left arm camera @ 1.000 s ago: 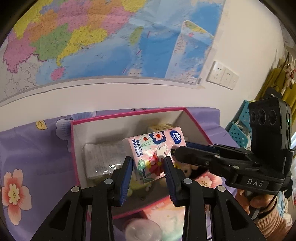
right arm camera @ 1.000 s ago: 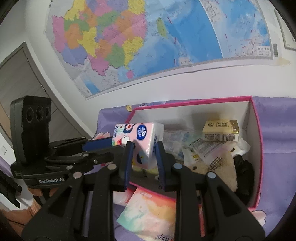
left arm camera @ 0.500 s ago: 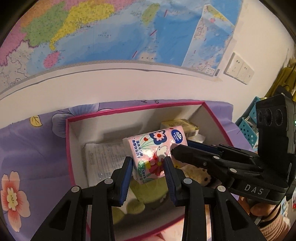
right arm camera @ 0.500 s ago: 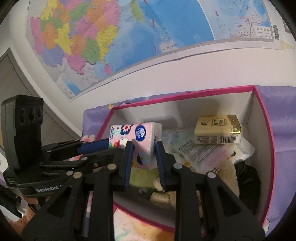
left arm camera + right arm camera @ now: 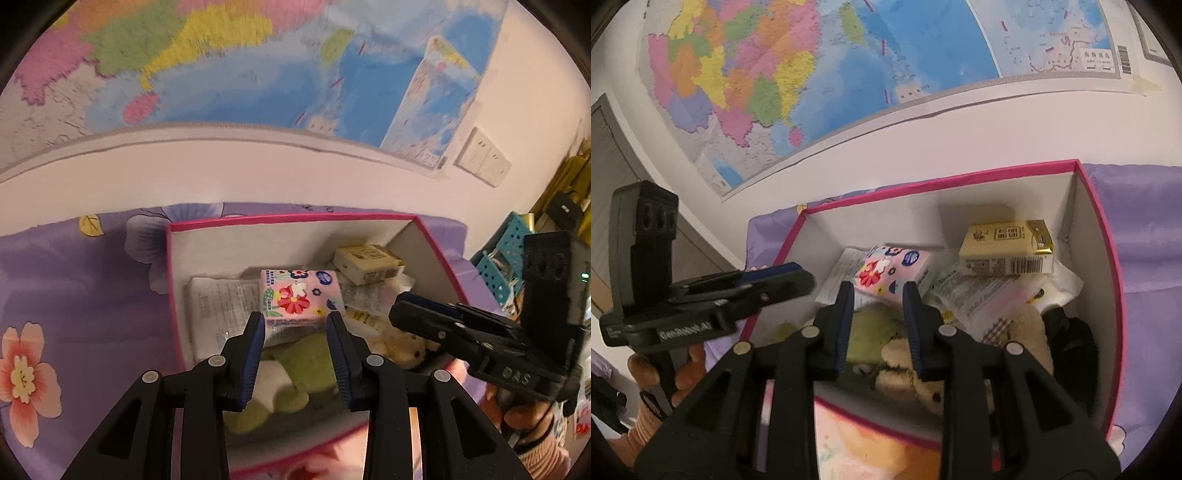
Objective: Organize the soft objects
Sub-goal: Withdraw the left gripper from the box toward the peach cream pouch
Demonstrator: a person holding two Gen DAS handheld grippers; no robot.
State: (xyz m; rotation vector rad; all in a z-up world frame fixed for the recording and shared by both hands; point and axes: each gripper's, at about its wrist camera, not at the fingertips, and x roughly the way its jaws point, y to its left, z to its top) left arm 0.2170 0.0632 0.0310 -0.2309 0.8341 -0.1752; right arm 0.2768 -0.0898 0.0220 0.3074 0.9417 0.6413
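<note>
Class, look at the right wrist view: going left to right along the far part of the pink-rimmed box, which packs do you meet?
White printed pack → pink floral tissue pack → yellow tissue pack, then the box right wall.

Open-topped pink box point(image 5: 1108, 258) crowded with tissue packs point(image 5: 892, 267) and plush toys point(image 5: 960, 373), bare white walls above.

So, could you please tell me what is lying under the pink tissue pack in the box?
The pink tissue pack rests on a clear printed packet and a green plush toy. Anything beneath those is covered.
</note>
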